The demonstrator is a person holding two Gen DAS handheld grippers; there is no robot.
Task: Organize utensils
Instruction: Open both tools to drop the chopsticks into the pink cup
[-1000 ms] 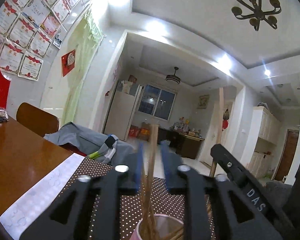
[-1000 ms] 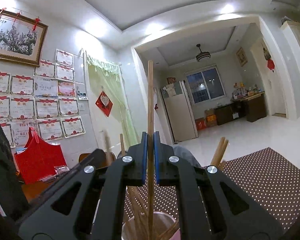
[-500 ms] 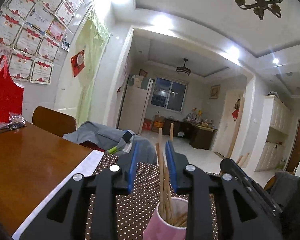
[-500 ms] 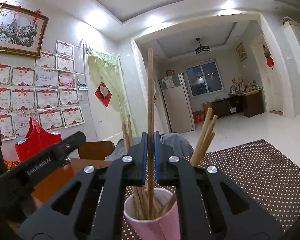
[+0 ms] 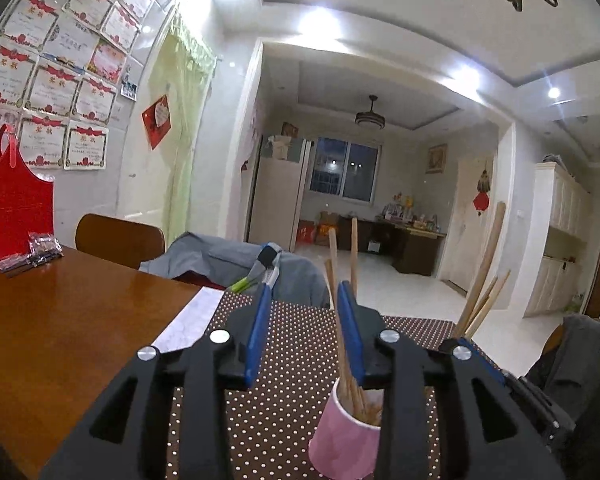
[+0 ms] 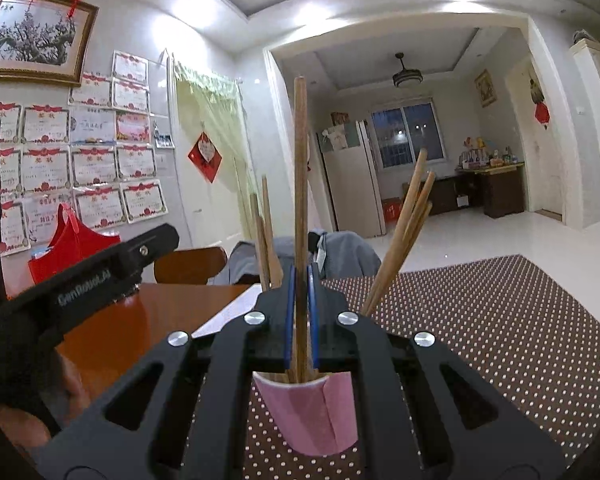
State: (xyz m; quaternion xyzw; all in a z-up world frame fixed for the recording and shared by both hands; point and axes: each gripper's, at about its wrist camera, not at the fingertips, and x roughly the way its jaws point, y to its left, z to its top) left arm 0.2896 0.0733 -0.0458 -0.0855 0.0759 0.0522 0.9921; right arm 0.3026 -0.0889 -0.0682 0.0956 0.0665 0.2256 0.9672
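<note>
Pinching upright chopstick (image 6: pixel 300 184), right hand-held gripper (image 6: pixel 301 316) level

The pink paper cup (image 5: pixel 346 436) is half covered by the left hand-held gripper (image 5: pixel 304 326); its base runs off the bottom edge. In the right view the wooden chopsticks' (image 6: pixel 300 184) lower ends are hidden inside the cup. Wall certificates' (image 6: pixel 100 168) print is too small to read
</note>
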